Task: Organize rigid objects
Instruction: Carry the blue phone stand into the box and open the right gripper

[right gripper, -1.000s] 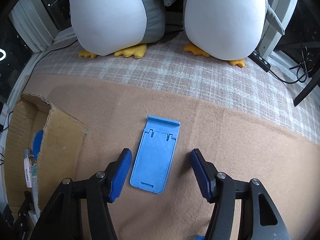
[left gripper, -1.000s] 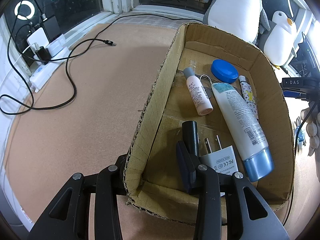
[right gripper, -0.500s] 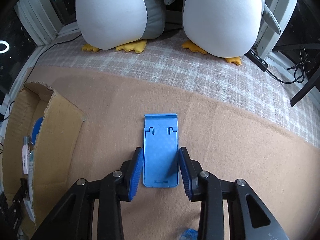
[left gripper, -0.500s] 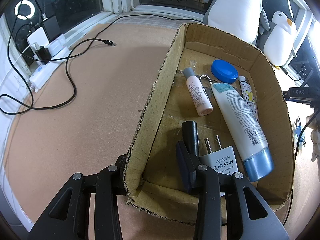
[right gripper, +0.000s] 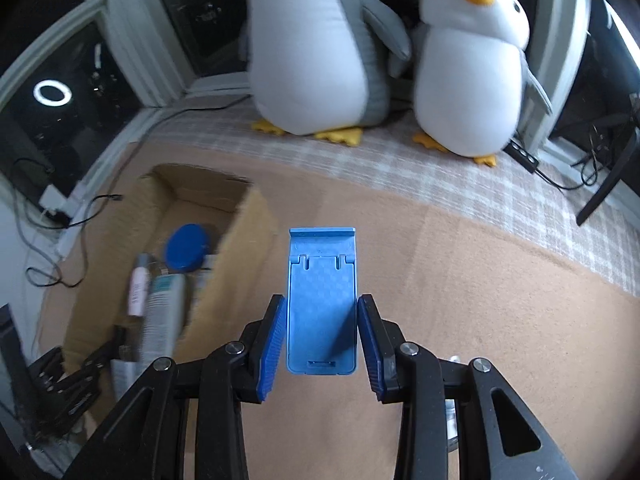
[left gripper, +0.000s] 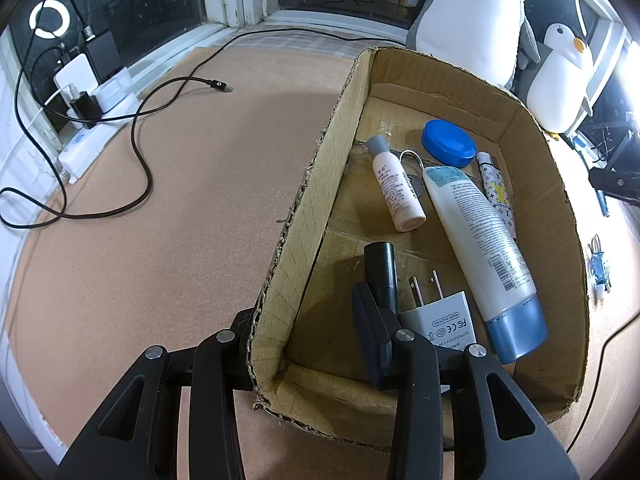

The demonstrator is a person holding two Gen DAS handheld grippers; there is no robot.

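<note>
Lifted since the earlier frame, the flat blue plastic phone stand (right gripper: pixel 321 304) is clamped by the right gripper (right gripper: pixel 322 334), long axis pointing forward. Its target, the open brown cardboard box (right gripper: pixel 240 232), lies left, where the left gripper (left gripper: pixel 304 332) pinches its wall.

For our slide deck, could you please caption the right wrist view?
Right gripper shut on a blue phone stand, lifted beside the cardboard box.
</note>
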